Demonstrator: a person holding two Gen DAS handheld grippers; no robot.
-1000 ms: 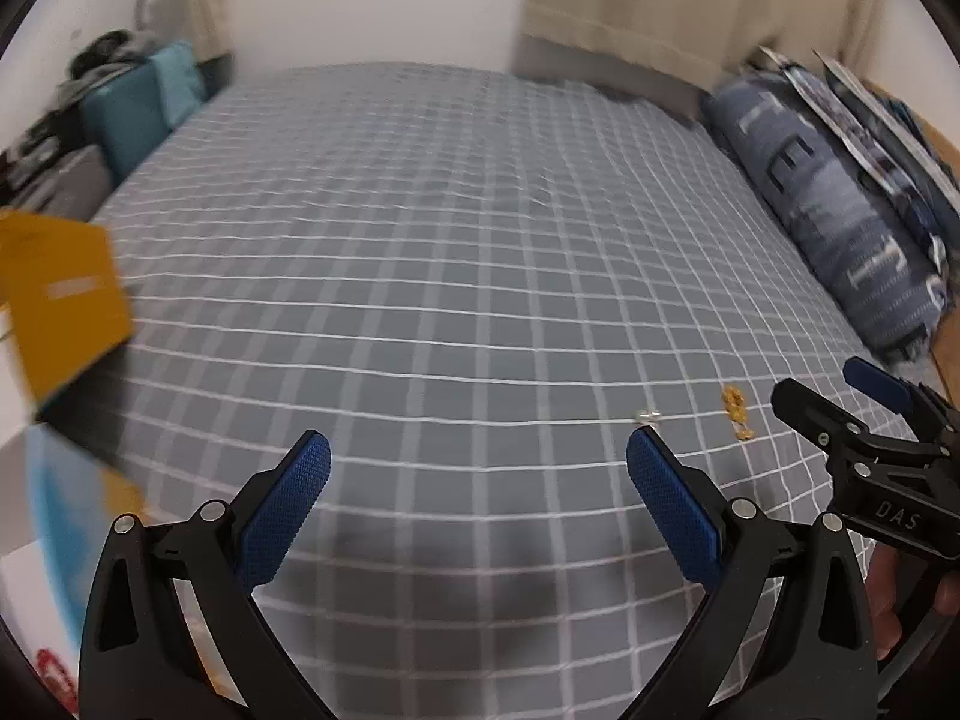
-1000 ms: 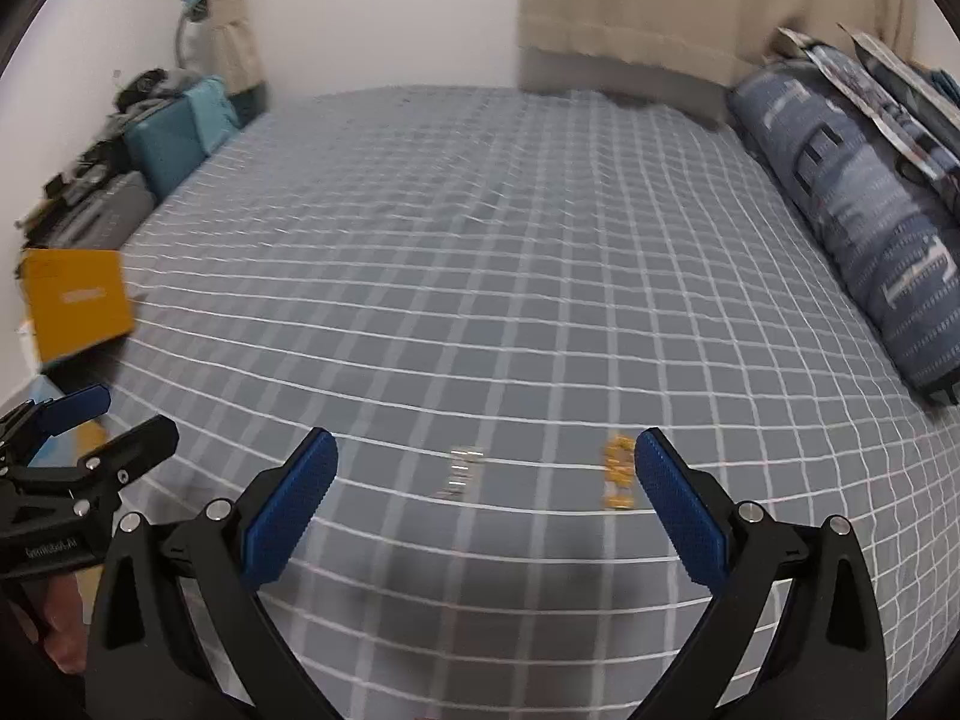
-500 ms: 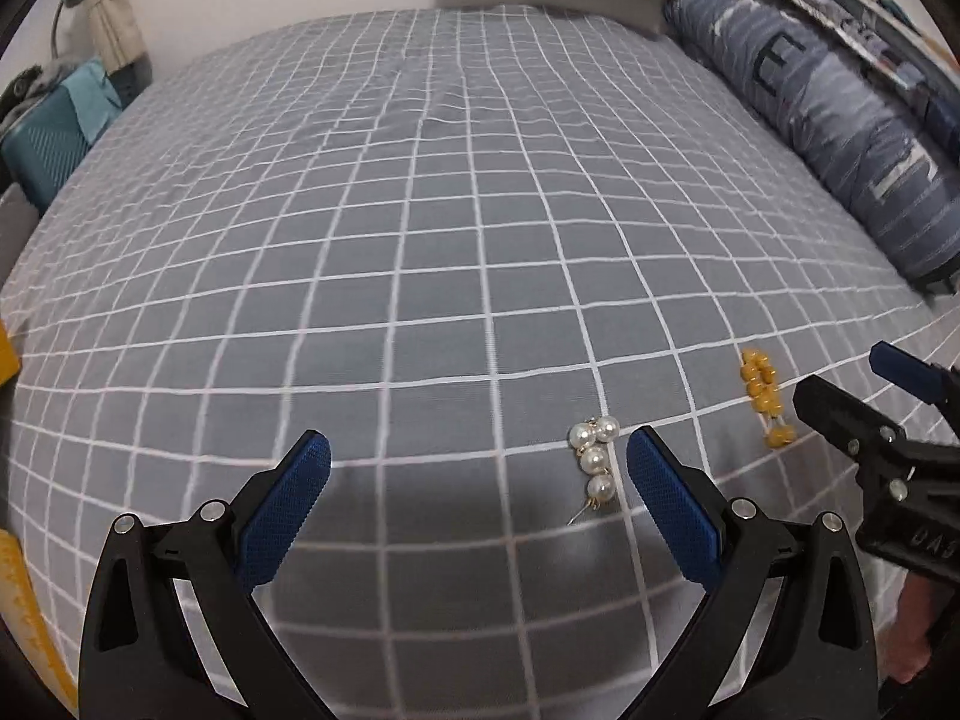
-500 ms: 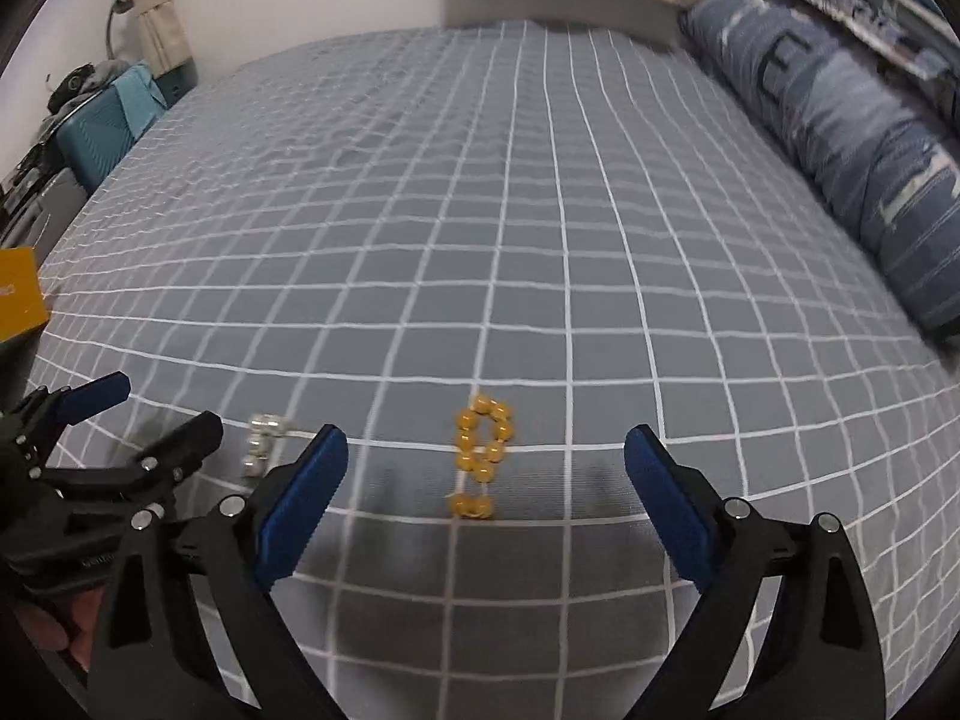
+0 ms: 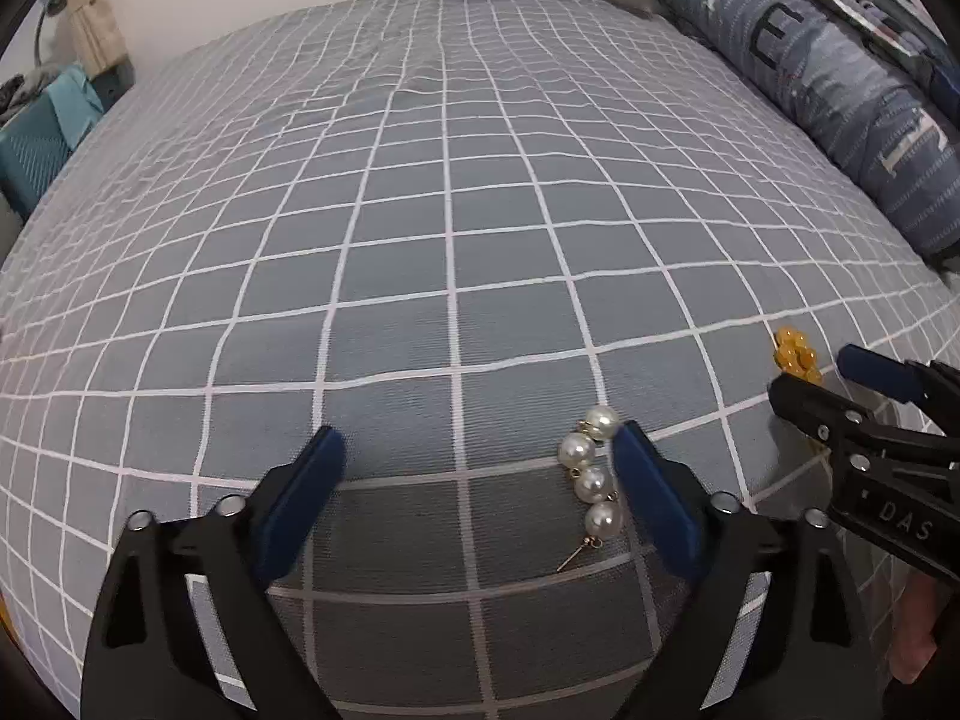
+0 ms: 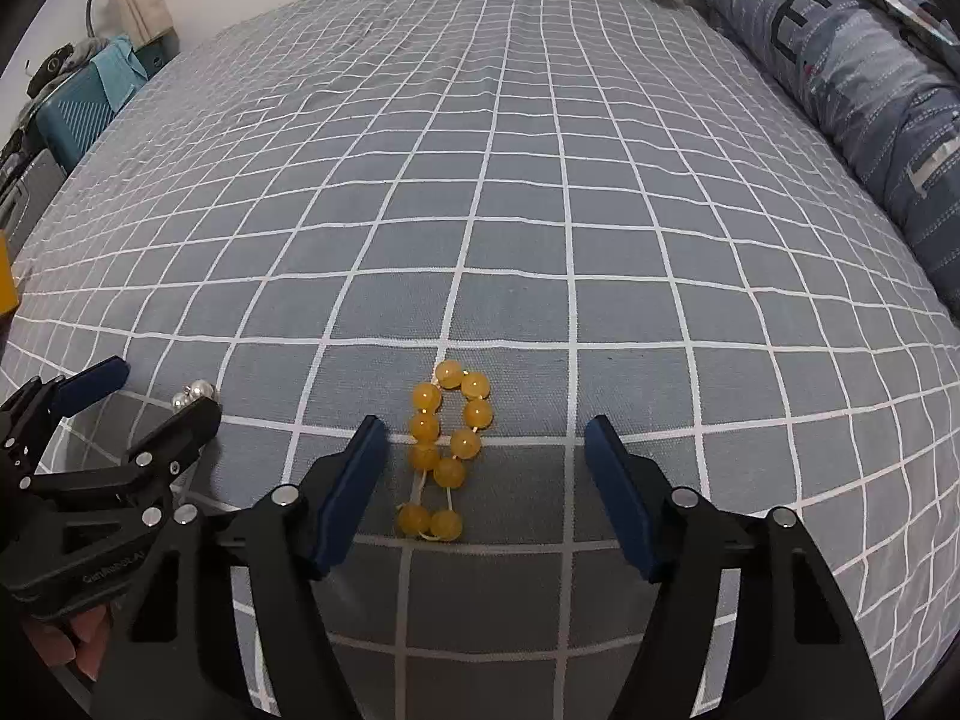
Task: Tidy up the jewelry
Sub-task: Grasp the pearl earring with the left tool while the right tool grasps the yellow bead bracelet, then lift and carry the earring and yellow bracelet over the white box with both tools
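Left wrist: closing the left gripper around nothing yet, pearl earring lying on the bedspread against the right pad.

Right wrist: narrowing the right gripper over the yellow bead bracelet, untouched. Probably needing recentring, then pinching.

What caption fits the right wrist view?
Right gripper closing around yellow beads on the checked bedspread, not yet gripping; left gripper beside it.
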